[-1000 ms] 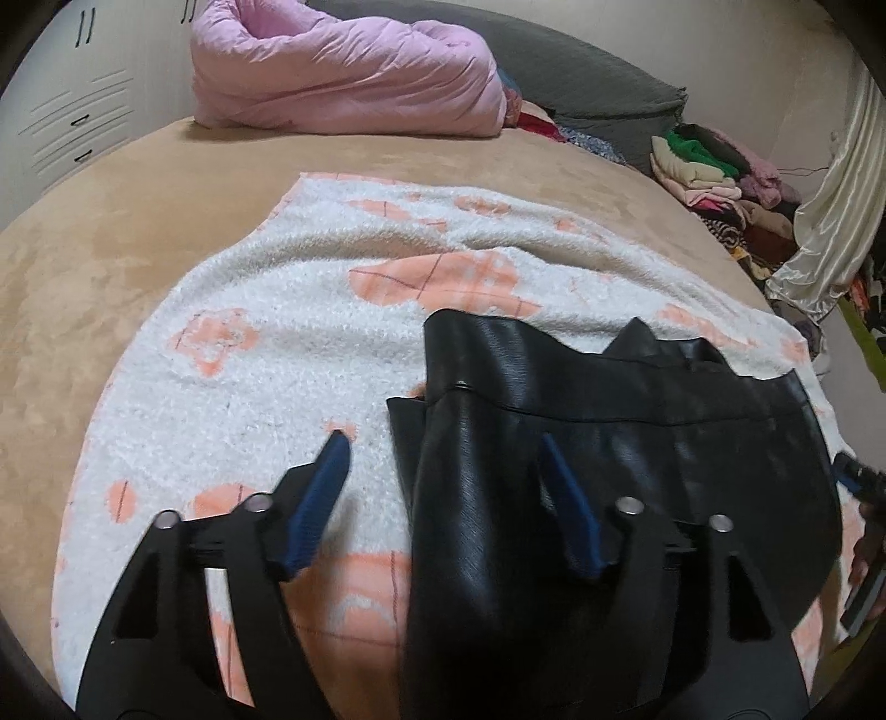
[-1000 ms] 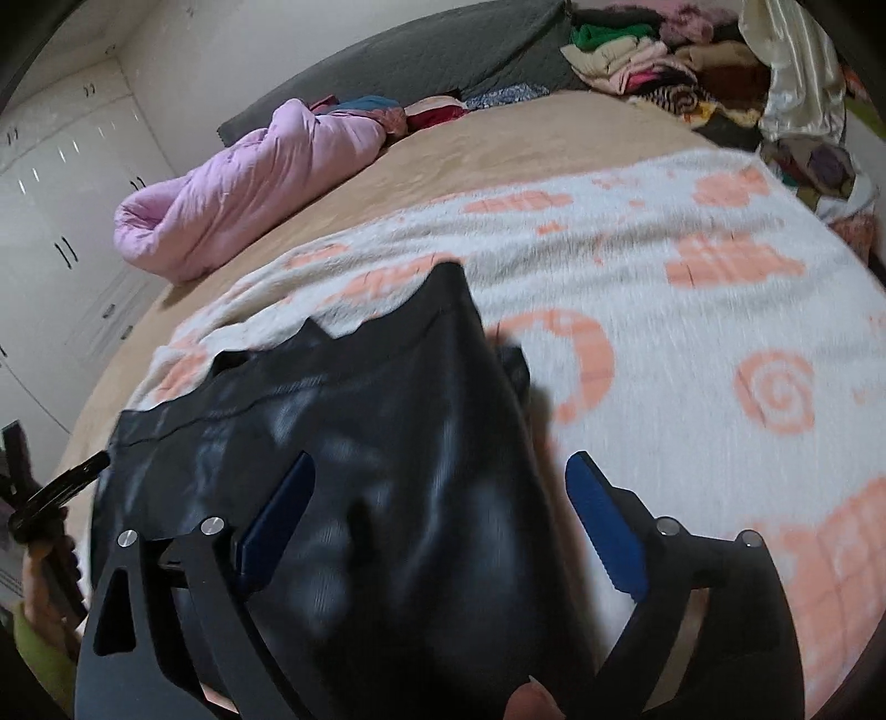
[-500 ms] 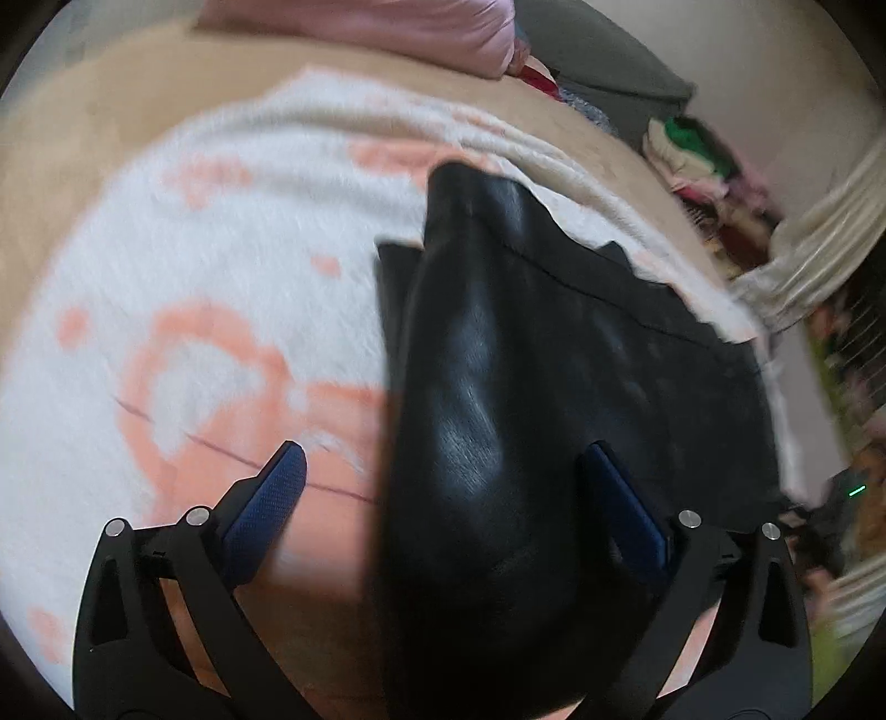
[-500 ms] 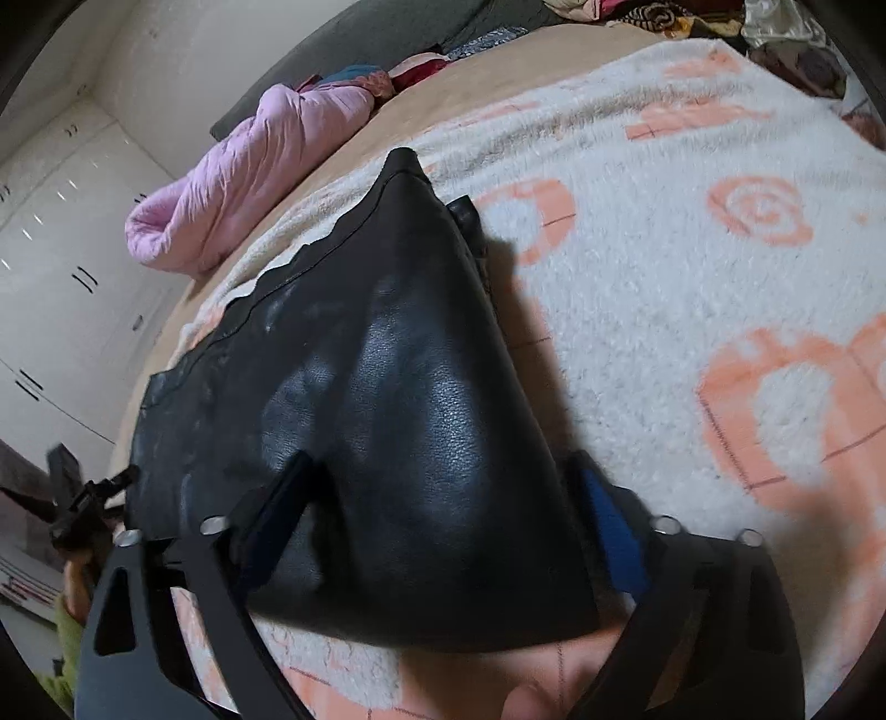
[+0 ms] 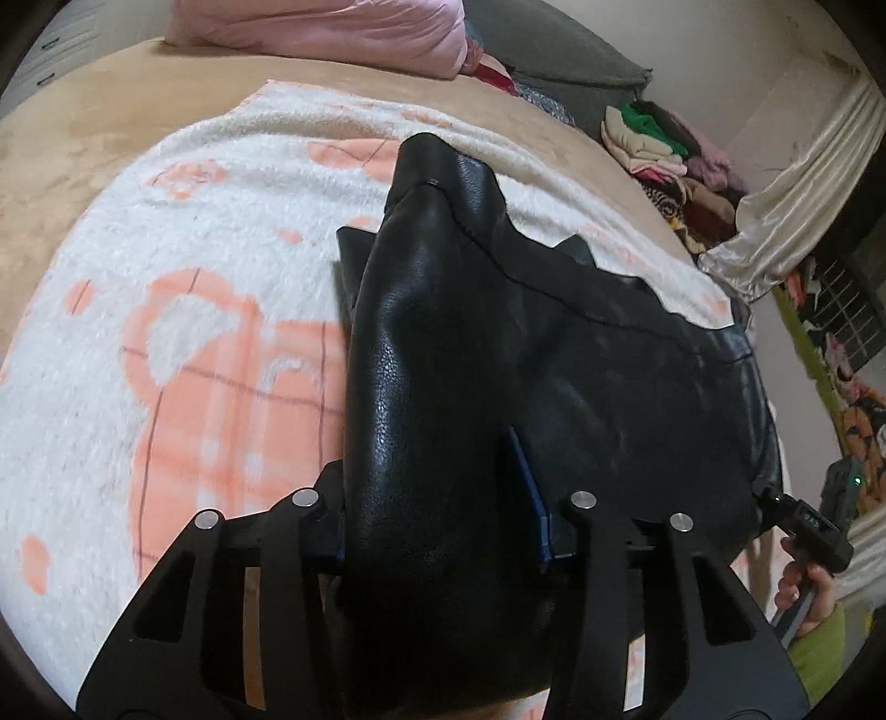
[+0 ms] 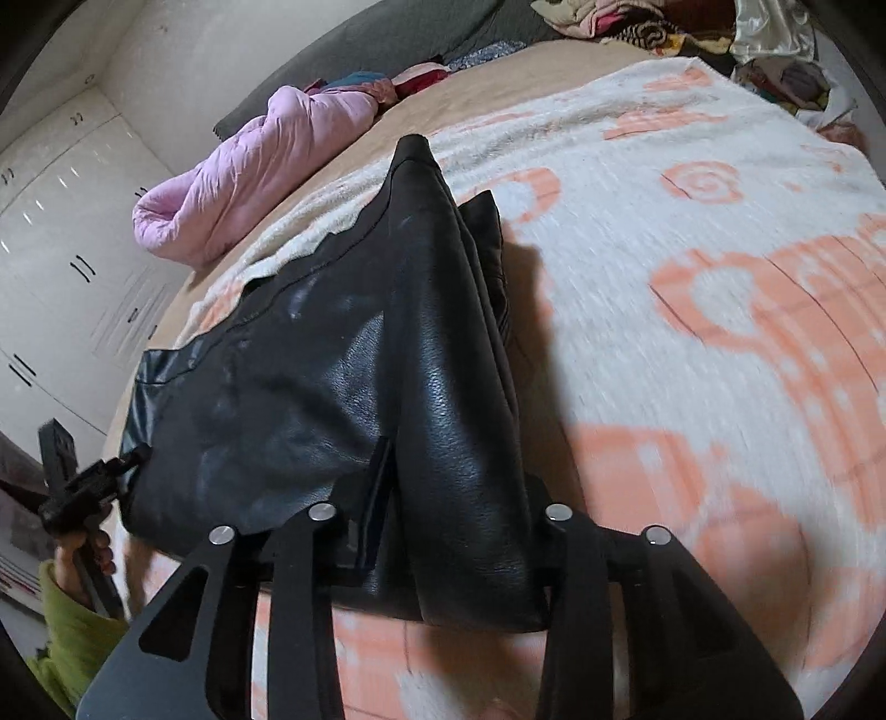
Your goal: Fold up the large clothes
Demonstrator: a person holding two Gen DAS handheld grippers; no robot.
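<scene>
Folding is barely begun: my left gripper (image 5: 437,498) and right gripper (image 6: 459,498) each pinch a bunched near corner of the black leather garment (image 5: 581,354) (jacket or skirt, unclear), whose far part lies unfolded on the peach-patterned blanket (image 5: 166,310).

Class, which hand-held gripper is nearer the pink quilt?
Left. The left hand-held gripper, clamped on the black garment, faces the pink quilt; the right hand-held gripper holds the garment's end farther from it.
</scene>
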